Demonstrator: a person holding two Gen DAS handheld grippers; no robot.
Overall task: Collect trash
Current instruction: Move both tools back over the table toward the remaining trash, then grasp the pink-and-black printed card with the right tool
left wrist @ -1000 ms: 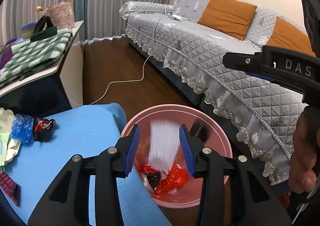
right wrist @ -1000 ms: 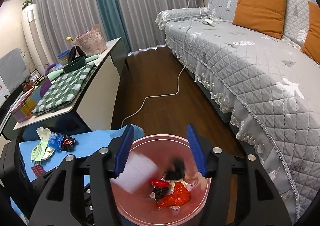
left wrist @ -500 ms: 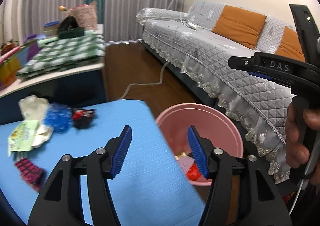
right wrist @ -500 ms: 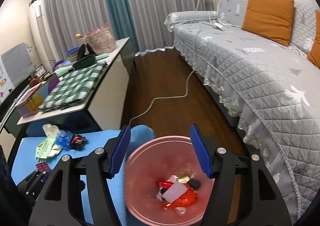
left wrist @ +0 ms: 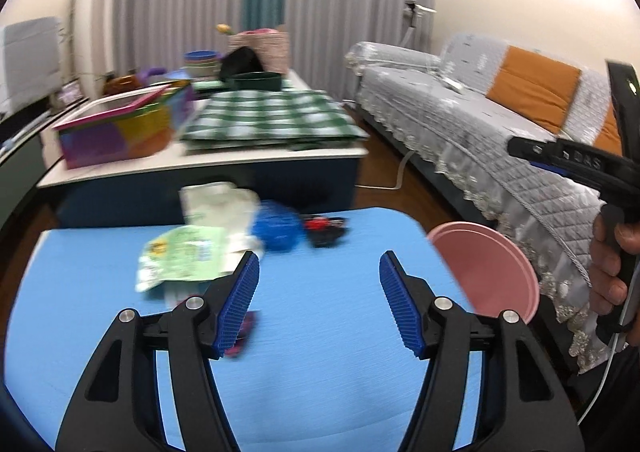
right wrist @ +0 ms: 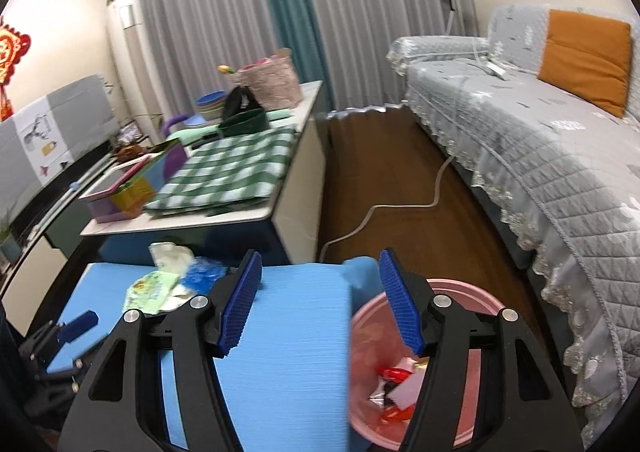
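Observation:
My left gripper (left wrist: 319,302) is open and empty above the blue table (left wrist: 320,372). Trash lies at the table's far side: a green wrapper (left wrist: 182,258), white crumpled paper (left wrist: 216,204), a blue crumpled wrapper (left wrist: 276,230), a red-black wrapper (left wrist: 324,230) and a dark pink packet (left wrist: 242,336) by the left finger. The pink bin (left wrist: 486,268) stands beside the table's right edge. My right gripper (right wrist: 319,302) is open and empty over the table edge and the pink bin (right wrist: 464,292), which holds red and white wrappers (right wrist: 396,392). The trash pile also shows in the right wrist view (right wrist: 168,284).
A low white table (right wrist: 224,212) with a green checked cloth (left wrist: 268,118) and a coloured box (left wrist: 120,124) stands behind. A grey sofa (right wrist: 540,140) with orange cushions is on the right. A white cable (right wrist: 400,208) runs across the wooden floor.
The white piece fell from my left gripper into the bin. Both grippers then swung left, away from the bin and toward the blue table and its trash.

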